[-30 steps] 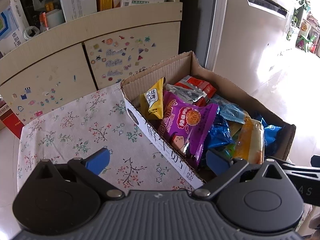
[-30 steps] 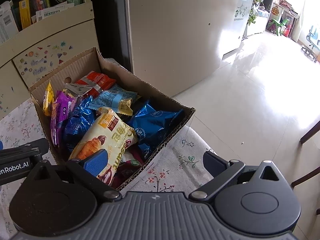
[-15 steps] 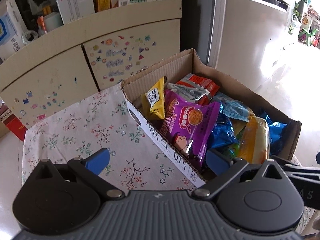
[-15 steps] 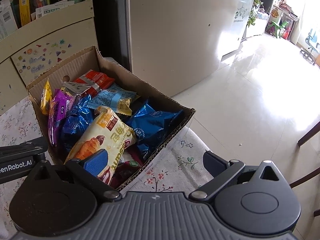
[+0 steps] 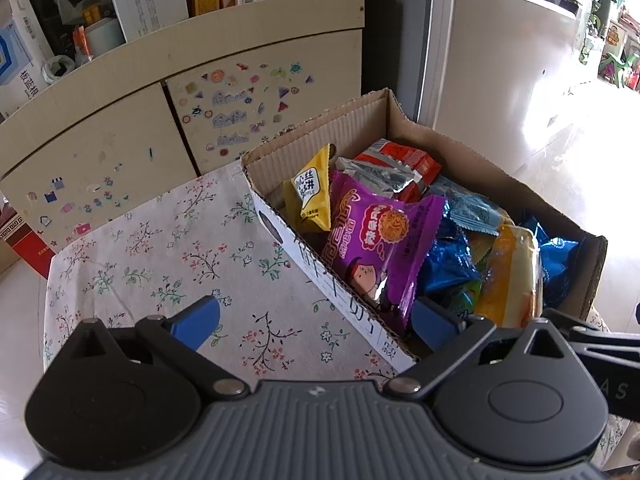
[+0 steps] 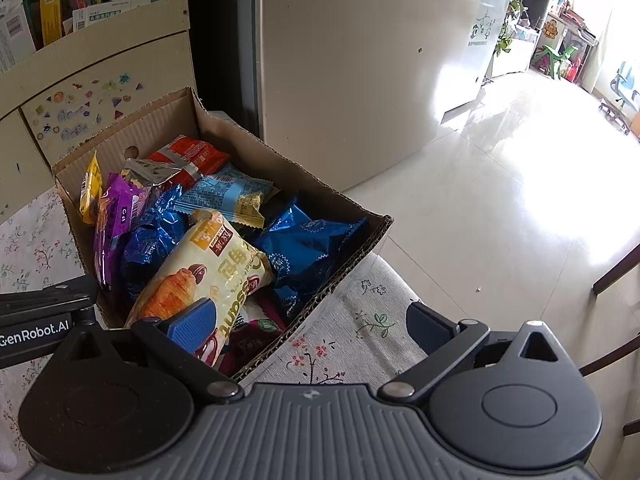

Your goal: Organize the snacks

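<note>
Both grippers hang above the table here, and neither has anything in it: the left gripper [image 5: 314, 320] has its jaws spread wide over the flowered tablecloth [image 5: 160, 248], and the right gripper [image 6: 308, 322] is just as wide open, one blue pad over the near end of the box, the other out over the cloth at four o'clock. The snacks are all in the cardboard box [image 5: 320, 136], which fills the left view from twelve round to three o'clock and sits on the cloth's right side. Packed in there: a yellow packet [image 5: 310, 196] standing at the far end, a purple bag [image 5: 380, 240] leaning on the near wall, a red pack [image 6: 188, 156] at the back, blue bags [image 6: 308, 244] toward four o'clock, and a big croissant bag [image 6: 204, 272] lying on top at the near end. No loose snack shows anywhere on the cloth, so the gathering looks as good as done by my reading. What may be left is tidying that jumble, since the bags lie every which way, or simply backing off.
</note>
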### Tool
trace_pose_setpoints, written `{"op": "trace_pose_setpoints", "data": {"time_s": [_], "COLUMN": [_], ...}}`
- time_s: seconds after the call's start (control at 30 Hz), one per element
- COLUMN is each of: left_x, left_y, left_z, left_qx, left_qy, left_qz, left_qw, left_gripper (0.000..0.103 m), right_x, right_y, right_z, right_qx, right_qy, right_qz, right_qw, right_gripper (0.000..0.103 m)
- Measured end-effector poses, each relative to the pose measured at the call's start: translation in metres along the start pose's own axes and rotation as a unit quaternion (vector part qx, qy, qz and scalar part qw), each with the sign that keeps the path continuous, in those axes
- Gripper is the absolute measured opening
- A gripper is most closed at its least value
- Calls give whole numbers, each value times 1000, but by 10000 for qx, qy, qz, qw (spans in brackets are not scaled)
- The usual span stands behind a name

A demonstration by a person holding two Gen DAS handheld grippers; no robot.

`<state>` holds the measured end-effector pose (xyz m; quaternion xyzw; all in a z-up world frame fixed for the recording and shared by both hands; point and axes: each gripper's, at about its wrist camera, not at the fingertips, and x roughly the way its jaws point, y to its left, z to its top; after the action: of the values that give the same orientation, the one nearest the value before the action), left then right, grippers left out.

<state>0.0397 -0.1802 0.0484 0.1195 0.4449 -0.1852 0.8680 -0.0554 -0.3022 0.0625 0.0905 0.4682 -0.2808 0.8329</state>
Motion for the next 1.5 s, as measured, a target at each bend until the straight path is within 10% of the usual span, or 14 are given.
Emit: {"op": "trace_pose_setpoints", "data": {"time_s": [1.5], "left_x": [-92], "left_y": [80], "left_z": [-113], "left_qx": [-424], "left_qy": [-71], "left_qz": [627], "left_qw": [9971], "left_gripper": [101], "right_x": [-74], "right_y": [53], "right_z": [-95], "right_qx": [-729], "right_qy": [-356], "right_qz": [814], "right_qw": [9934], "right_gripper": [103]}}
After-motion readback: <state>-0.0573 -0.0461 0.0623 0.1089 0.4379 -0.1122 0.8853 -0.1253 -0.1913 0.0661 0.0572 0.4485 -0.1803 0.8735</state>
